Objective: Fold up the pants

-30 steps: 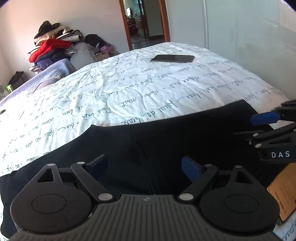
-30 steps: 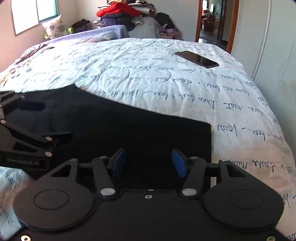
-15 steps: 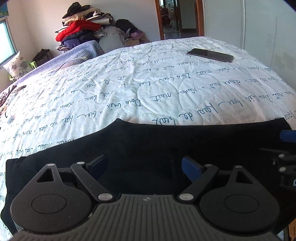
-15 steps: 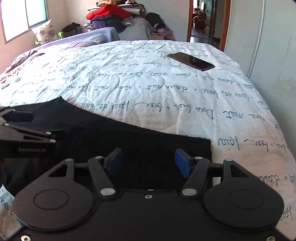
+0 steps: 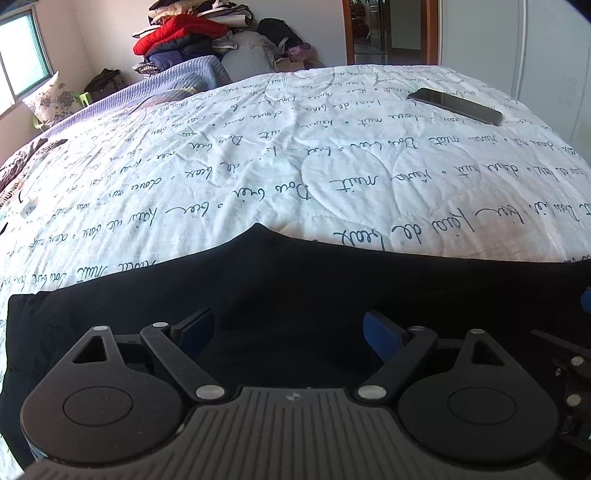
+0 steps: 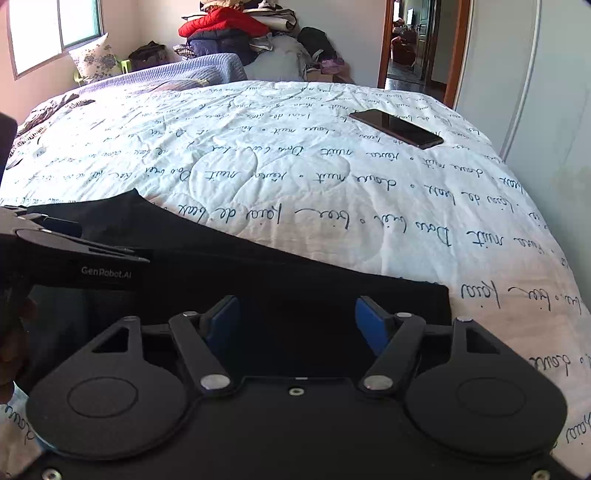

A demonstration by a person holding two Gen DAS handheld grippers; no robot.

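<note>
Black pants (image 5: 295, 280) lie flat along the near edge of the bed, and show in the right wrist view (image 6: 295, 280) too. My left gripper (image 5: 288, 328) is open and empty, low over the middle of the pants. My right gripper (image 6: 297, 325) is open and empty, over the pants' right end near its corner (image 6: 439, 291). The left gripper's body (image 6: 74, 258) shows at the left of the right wrist view. A bit of the right gripper (image 5: 576, 354) shows at the right edge of the left wrist view.
The bed has a white quilt with dark script (image 5: 332, 166). A black phone (image 5: 456, 105) lies at its far right, and shows in the right wrist view (image 6: 397, 127). A clothes pile (image 6: 229, 33) and a doorway (image 6: 410, 44) are behind. A wall (image 6: 554, 110) runs along the right.
Both grippers have tilted up and shifted left over the pants, so more of the bed and room shows. Both stayed open. The pants have not moved.
</note>
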